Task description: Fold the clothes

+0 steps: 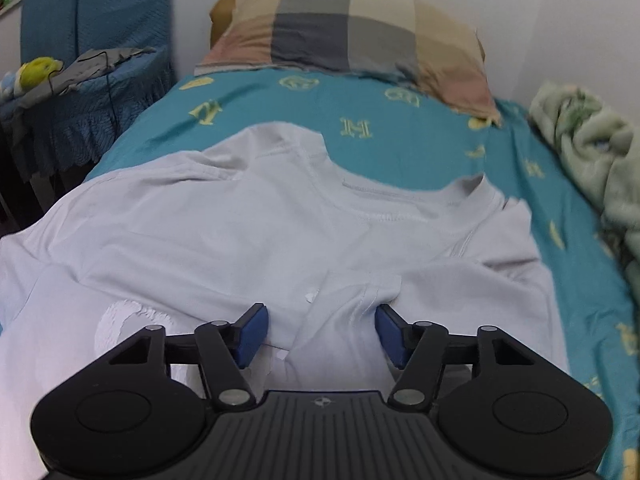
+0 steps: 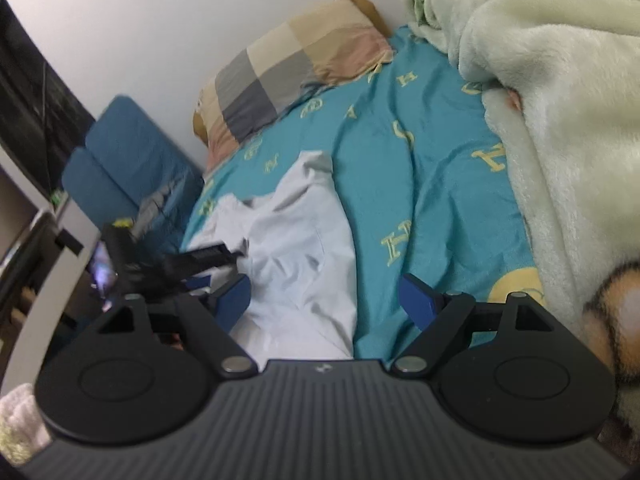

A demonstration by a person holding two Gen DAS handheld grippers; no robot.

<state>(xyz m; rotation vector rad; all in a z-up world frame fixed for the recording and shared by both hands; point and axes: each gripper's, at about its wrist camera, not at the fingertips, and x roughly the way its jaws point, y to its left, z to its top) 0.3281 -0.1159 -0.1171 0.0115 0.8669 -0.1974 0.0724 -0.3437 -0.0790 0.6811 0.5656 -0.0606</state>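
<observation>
A pale grey-white T-shirt (image 1: 248, 236) lies spread on the teal bed sheet (image 1: 400, 136), collar toward the pillow, partly folded with a raised fold of cloth near me. My left gripper (image 1: 322, 334) is open, its blue pads on either side of that raised fold, low over the shirt. In the right wrist view the shirt (image 2: 304, 248) lies left of centre. My right gripper (image 2: 326, 300) is open over the shirt's right edge and the sheet (image 2: 432, 184). The left gripper (image 2: 200, 264) shows there at the left, blurred.
A checked pillow (image 1: 344, 36) lies at the head of the bed against the white wall. A fluffy pale green blanket (image 2: 552, 128) is heaped along the right side. A blue-covered chair (image 1: 88, 80) with grey cloth and a yellow object stands at the left.
</observation>
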